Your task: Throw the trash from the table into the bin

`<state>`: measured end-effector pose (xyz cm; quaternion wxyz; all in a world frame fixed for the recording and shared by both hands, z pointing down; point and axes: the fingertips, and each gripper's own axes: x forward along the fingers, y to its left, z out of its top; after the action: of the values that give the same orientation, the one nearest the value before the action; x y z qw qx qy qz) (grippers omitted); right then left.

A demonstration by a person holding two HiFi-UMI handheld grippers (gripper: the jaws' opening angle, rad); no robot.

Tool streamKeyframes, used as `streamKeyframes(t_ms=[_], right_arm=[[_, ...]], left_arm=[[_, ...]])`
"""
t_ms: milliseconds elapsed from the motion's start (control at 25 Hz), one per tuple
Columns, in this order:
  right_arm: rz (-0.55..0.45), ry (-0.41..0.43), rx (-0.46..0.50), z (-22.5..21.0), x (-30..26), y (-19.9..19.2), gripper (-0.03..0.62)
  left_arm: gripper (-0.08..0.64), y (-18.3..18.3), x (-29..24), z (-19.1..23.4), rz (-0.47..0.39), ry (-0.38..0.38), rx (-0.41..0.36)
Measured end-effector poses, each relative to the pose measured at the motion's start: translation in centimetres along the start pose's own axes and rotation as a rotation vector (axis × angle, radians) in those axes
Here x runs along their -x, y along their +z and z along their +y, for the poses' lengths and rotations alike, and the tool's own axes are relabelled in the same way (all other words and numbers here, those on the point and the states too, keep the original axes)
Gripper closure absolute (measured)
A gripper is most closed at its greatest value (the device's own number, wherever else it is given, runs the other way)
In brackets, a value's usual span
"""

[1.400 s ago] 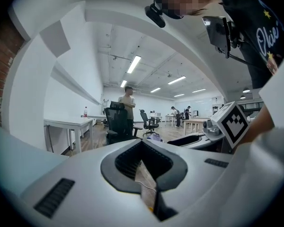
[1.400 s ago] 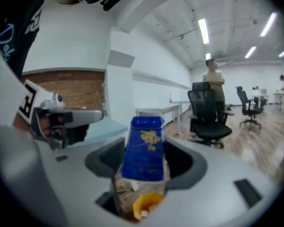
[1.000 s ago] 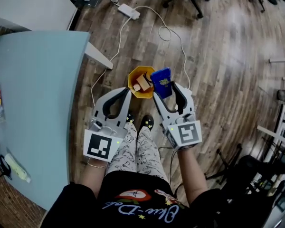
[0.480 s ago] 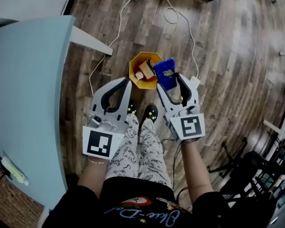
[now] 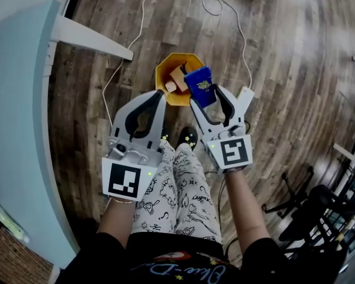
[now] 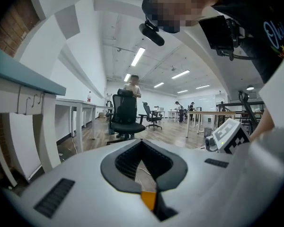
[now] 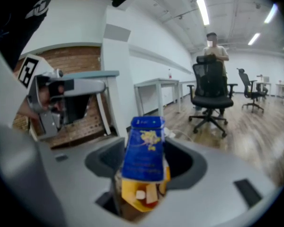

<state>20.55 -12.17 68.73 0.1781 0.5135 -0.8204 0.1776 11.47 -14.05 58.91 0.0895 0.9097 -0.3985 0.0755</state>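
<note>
Packet position: I hold the blue foil snack packet [image 5: 199, 84] clamped in my right hand-held gripper [image 5: 206, 96] over the orange octagonal bin [image 5: 163, 71] on the floor, ready for release. My left hand-held gripper [image 5: 157, 93] hangs alongside with its jaws together and empty.

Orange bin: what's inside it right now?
Inside the orange bin lie a tan cardboard-like piece and a small pale scrap. The blue packet in the right gripper covers its right side, so anything there is hidden.
</note>
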Motion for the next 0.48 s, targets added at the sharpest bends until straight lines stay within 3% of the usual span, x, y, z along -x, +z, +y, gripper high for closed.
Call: streamKeyframes(t_ms=[480], right_arm=[[0.022, 0.008, 0.005, 0.3, -4.6, -8.9, 0.322]], left_arm=[[0.549, -5.8, 1.6, 0.5, 0.001, 0.014, -0.020]])
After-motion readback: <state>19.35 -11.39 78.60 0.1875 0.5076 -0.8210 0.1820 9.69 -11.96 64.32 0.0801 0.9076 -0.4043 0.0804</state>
